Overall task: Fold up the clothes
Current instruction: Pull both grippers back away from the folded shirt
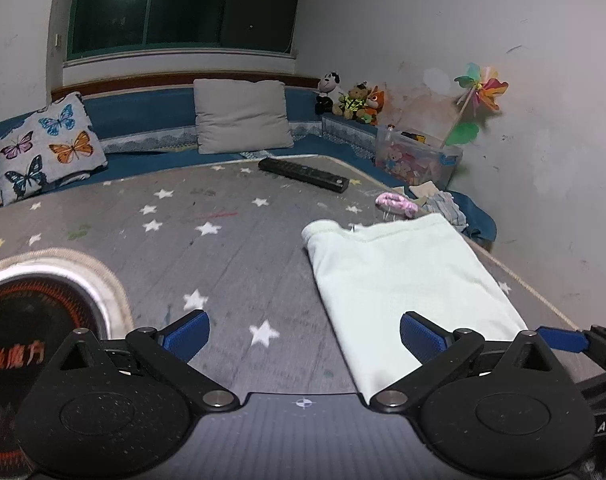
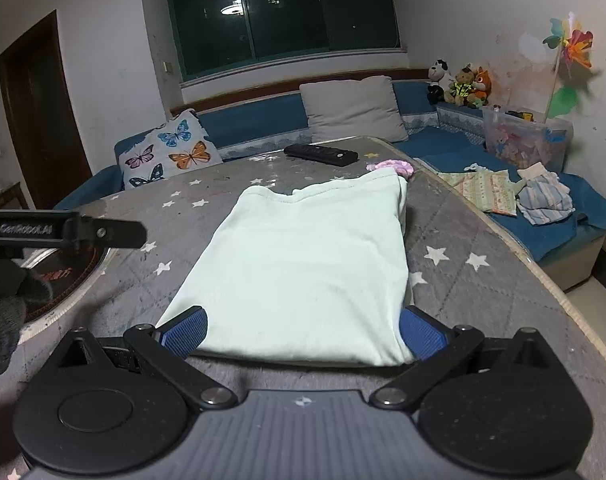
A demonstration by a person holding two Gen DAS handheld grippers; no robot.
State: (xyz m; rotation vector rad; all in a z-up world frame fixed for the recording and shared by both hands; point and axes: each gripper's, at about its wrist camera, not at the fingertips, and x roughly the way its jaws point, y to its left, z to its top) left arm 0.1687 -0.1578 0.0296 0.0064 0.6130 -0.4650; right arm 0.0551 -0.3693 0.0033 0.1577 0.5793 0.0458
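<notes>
A pale mint garment [image 2: 303, 264], folded into a rectangle, lies flat on the grey star-print table cover [image 2: 483, 292]. My right gripper [image 2: 303, 332] is open at the garment's near edge. Its blue pads [image 2: 183, 334] stand either side of the fold and do not pinch it. My left gripper [image 1: 303, 338] is open too, over bare cover just left of the garment [image 1: 403, 280]. Its right pad [image 1: 421, 338] overlaps the cloth's near left corner. In the left wrist view the right gripper's blue fingertip [image 1: 563, 340] shows at the far right edge.
A black remote [image 1: 303, 174] and a pink fluffy item [image 1: 397, 204] lie beyond the garment. A round dark heater plate [image 1: 35, 332] is set into the table on the left. More clothes [image 2: 543, 198] sit on the blue bench to the right, beside a toy bin [image 2: 523, 140]. Cushions line the back.
</notes>
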